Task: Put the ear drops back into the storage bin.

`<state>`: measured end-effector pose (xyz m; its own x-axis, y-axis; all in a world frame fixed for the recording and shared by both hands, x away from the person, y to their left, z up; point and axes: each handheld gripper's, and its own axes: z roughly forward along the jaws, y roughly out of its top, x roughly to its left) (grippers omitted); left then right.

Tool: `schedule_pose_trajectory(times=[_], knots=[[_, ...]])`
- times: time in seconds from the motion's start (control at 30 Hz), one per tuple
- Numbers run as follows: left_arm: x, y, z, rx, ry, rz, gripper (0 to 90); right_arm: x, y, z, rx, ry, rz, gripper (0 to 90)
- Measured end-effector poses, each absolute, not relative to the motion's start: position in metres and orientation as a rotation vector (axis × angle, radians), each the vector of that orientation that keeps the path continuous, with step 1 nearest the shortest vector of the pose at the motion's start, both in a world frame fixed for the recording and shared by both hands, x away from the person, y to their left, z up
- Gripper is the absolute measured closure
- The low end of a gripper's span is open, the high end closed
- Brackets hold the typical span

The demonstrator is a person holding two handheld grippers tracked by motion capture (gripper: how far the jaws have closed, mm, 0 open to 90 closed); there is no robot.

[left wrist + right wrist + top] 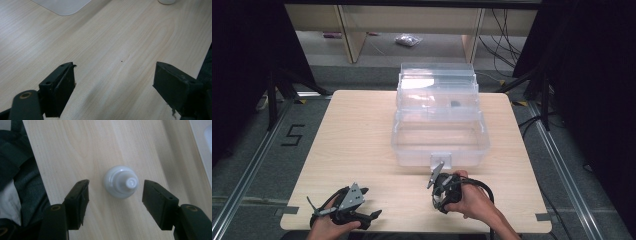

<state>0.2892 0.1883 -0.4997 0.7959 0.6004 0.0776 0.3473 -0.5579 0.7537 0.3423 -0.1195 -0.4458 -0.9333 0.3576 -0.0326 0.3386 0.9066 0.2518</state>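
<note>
High view: left gripper (343, 207) lay low on table (362, 140), jaws apart; right gripper (443, 189) sat just before clear box (439, 125).
Left gripper view: jaws wide, bare wood btwn them.
Right gripper view: white bottle (121, 181) stood upright btwn the parted jaws, pads (82, 195) not touching it.

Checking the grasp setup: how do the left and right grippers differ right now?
The right gripper points down with a small white bottle between its fingers, not yet touched; the left gripper has bare table between its fingers. In the high view, the right sits near the clear plastic box, the left by the table's near edge. Both are open.
</note>
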Motion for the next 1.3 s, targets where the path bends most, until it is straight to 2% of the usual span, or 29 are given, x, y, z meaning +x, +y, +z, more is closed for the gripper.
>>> schedule_pose_trajectory(times=[0.5, 0.93, 1.3], knots=[[0.289, 0.188, -0.5, 2.205, 0.699, 0.421, 17.0, 0.354, -0.11, -0.453, 0.43, 3.001, 0.324, 51.9], [0.289, 0.188, -0.5, 2.211, 0.696, 0.422, 17.1, 0.355, -0.105, -0.455, 0.484, 3.014, 0.262, 59.5], [0.289, 0.188, -0.5, 2.211, 0.696, 0.422, 17.0, 0.355, -0.106, -0.449, 0.468, 3.007, 0.279, 60.0]])
